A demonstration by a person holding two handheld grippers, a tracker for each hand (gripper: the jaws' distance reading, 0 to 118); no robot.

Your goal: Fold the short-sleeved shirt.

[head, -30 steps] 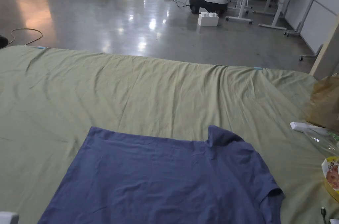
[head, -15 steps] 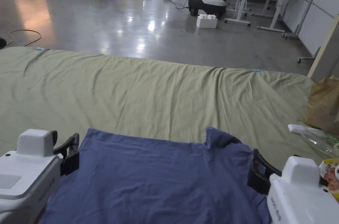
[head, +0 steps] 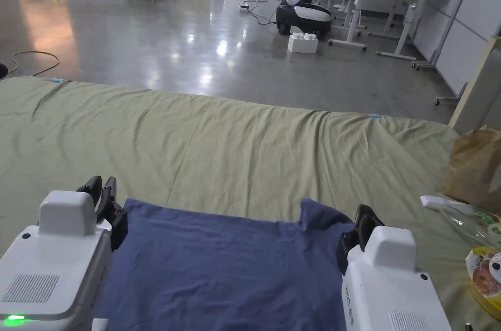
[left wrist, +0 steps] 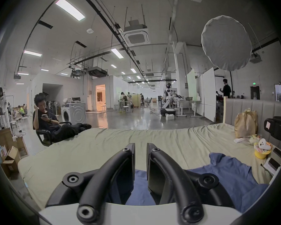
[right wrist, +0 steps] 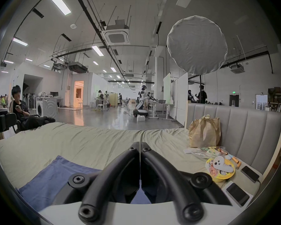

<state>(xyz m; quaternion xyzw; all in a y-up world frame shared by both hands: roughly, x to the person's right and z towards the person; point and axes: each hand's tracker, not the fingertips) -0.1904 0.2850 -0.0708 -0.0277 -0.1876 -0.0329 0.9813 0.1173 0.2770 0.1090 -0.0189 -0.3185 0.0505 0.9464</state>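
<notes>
A blue short-sleeved shirt [head: 220,258] lies flat on the green bed sheet [head: 244,151], one sleeve sticking up at its far right corner. My left gripper [head: 100,190] hovers at the shirt's far left corner. In the left gripper view its jaws [left wrist: 140,147] stand a narrow gap apart with nothing between them, the shirt [left wrist: 225,171] below and to the right. My right gripper [head: 364,219] is over the shirt's right side near the sleeve. In the right gripper view its jaws [right wrist: 139,145] are closed tip to tip above the shirt [right wrist: 55,176].
At the bed's right edge stand a brown paper bag [head: 474,165], plastic-wrapped packets [head: 465,209] and a yellow bowl [head: 484,273]; phones [right wrist: 237,194] lie by the grey headboard [right wrist: 234,123]. A person sits in a chair [left wrist: 47,123] beyond the far left corner.
Both grippers have come up into the head view and moved forward along the shirt's two sides toward its far edge. The left jaws stand closer together than before.
</notes>
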